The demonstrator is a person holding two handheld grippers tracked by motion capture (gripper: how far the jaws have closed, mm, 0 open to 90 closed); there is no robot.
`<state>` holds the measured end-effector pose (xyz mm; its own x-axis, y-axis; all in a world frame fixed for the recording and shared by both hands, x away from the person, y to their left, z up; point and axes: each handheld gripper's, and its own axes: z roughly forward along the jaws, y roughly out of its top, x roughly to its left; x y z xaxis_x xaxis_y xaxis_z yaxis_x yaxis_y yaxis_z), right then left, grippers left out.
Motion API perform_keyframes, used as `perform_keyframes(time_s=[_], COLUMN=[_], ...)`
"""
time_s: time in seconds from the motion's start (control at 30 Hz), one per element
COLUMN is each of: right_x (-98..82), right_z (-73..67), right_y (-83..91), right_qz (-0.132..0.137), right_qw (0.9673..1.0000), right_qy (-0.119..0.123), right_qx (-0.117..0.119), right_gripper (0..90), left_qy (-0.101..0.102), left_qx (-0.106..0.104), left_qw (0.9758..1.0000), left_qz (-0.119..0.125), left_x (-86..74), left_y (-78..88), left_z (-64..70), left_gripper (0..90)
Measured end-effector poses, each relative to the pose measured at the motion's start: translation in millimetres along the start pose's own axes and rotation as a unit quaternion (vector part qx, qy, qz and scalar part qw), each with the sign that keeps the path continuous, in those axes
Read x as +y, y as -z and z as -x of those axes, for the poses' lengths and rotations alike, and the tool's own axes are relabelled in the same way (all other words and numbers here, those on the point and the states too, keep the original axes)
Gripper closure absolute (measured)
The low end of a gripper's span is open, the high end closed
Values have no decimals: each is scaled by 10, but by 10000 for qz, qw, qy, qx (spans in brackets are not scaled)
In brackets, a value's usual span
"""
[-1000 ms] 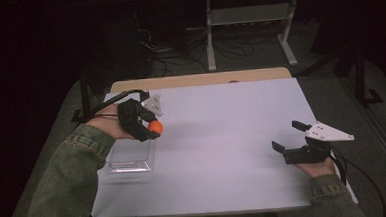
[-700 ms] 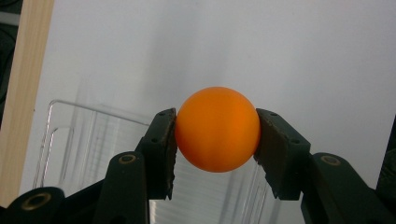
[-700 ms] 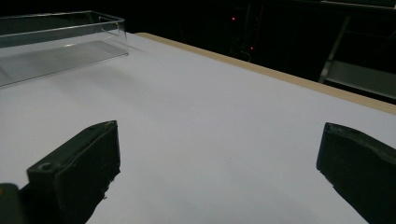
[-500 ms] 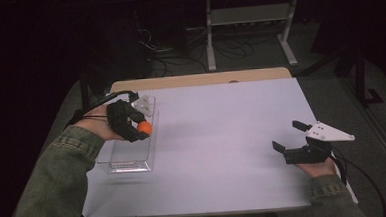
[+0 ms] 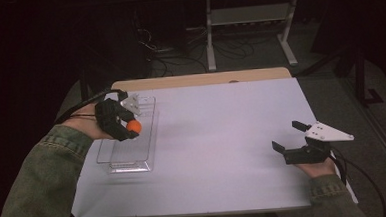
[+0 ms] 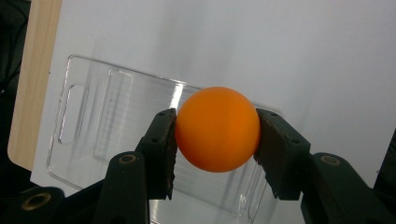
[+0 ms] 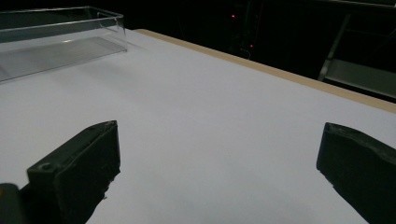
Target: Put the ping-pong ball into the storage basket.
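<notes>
An orange ball [image 6: 217, 129] is pinched between the two black pads of my left gripper [image 6: 215, 140], which is shut on it. From above, the orange ball [image 5: 134, 126] and left gripper [image 5: 127, 128] hang over a clear plastic tray [image 5: 114, 161] at the table's left side. The tray [image 6: 98, 130] lies below the ball and looks empty. At the table's right side my right gripper [image 5: 288, 136] stands open just above the white surface, nothing between its jaws [image 7: 219, 172].
A white sheet [image 5: 222, 137] covers the table, with a wooden strip [image 5: 199, 79] along its far edge. Beyond it stand a metal shelf frame [image 5: 246, 20] and cables on a dark floor. The tray's far corner [image 7: 107, 23] shows at the upper left of the right gripper view.
My left hand has carried the ball a little leftward and away from me, ending over the tray. The right gripper has stayed where it was.
</notes>
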<state>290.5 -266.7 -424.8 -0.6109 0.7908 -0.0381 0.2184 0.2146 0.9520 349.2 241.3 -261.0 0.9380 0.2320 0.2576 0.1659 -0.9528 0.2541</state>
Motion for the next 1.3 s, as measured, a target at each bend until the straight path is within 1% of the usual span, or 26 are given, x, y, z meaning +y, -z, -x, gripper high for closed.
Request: perform_keyframes(time_s=[0.27,0.4,0.5,0.6,0.8,0.93,1.07,1.2,1.3], right_x=[-2,-1,-1,-2,1,2,1,1,4], right_z=[1,-2,-4,-4,0,-1,1,2,3], right_y=[-5,-3,-2,-4,6,6,7,6,10], right_qz=[4,-2,-11,-9,-2,0,1,0,13], right_qw=[10000,10000,10000,10000,10000,10000,10000,10000,10000], right_qy=[7,-5,-7,5,7,12,15,16,17], right_qx=[10,6,1,4,-11,-15,-14,-22,-44], right_gripper=[0,0,0,0,0,0,0,0,0], left_qy=[58,45,29,22,0,6,48,40,45], left_qx=[-26,-46,-81,-105,-93,-140,-175,-218,-268], left_qw=[10000,10000,9999,9999,9998,9997,9997,9996,9996], left_qz=[-26,-29,-80,-82,-151,-177,-154,-163,-91], left_x=[-75,-81,-86,-87,-72,-79,-101,-111,-109], left_y=[-48,-83,-140,-176,-222,-265,-326,-372,-398], left_z=[-9,-2,8,9,22,20,25,36,59], left_gripper=[509,509,509,509,509,509,509,509,509])
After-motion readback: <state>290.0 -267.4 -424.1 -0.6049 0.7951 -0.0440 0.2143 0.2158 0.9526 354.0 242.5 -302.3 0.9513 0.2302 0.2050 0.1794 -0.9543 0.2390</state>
